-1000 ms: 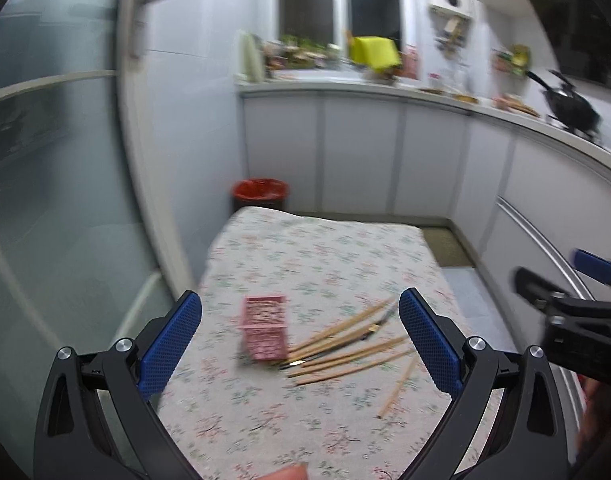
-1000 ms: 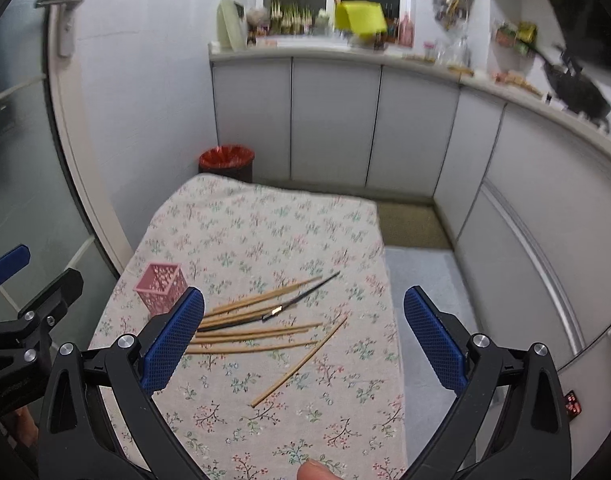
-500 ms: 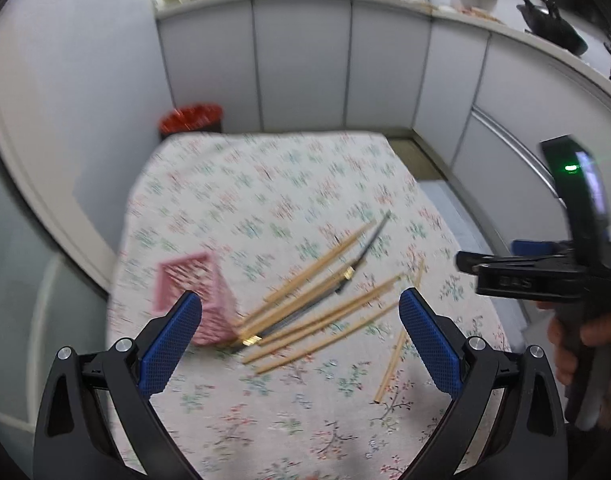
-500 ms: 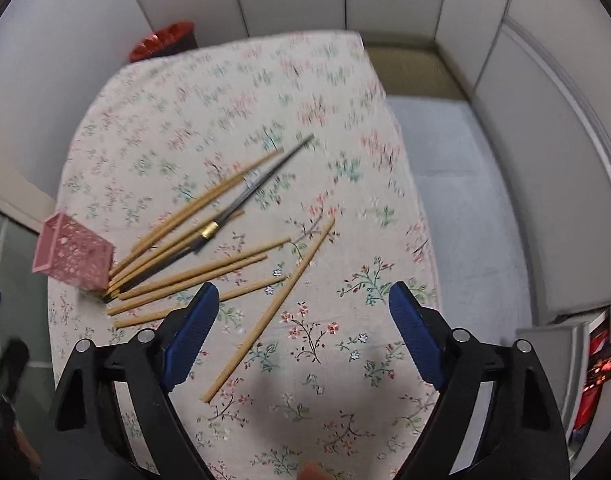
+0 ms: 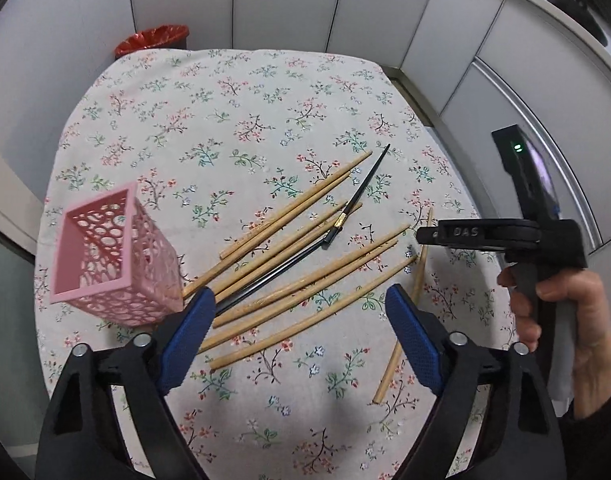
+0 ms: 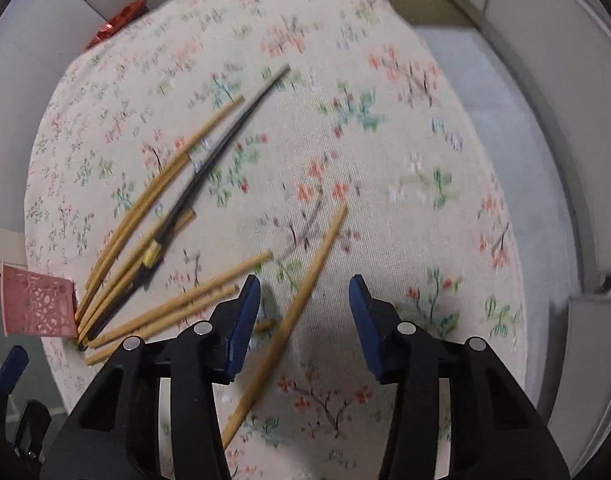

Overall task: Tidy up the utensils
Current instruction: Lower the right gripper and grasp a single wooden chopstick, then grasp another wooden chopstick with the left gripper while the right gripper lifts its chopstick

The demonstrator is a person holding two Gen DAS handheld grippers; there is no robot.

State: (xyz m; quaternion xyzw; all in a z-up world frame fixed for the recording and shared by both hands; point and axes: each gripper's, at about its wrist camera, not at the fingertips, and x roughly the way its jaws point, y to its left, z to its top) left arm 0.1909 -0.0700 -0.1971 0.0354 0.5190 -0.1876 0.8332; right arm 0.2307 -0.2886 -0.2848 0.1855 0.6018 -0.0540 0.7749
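Several wooden chopsticks (image 5: 305,284) and a black pair (image 5: 347,210) lie scattered on a floral tablecloth (image 5: 225,120). A pink perforated holder (image 5: 109,256) stands upright at the left, touching their ends. My left gripper (image 5: 301,332) hovers open above the near chopsticks, holding nothing. In the right wrist view, my right gripper (image 6: 305,316) is open and low over a lone wooden chopstick (image 6: 301,292) that runs between its fingers; contact cannot be told. The chopstick pile (image 6: 145,216) and holder (image 6: 37,306) lie to its left. A hand (image 5: 565,340) holds the right gripper's handle.
A red-lined bin (image 5: 153,38) stands beyond the table's far edge, against white cabinets (image 5: 289,4). More cabinets and grey floor (image 6: 517,92) run along the right side. The table's far half holds only the cloth.
Both grippers have tilted down and dropped closer to the table. The right gripper has moved over the lone chopstick and its fingers have narrowed. Chopsticks and holder have not moved.
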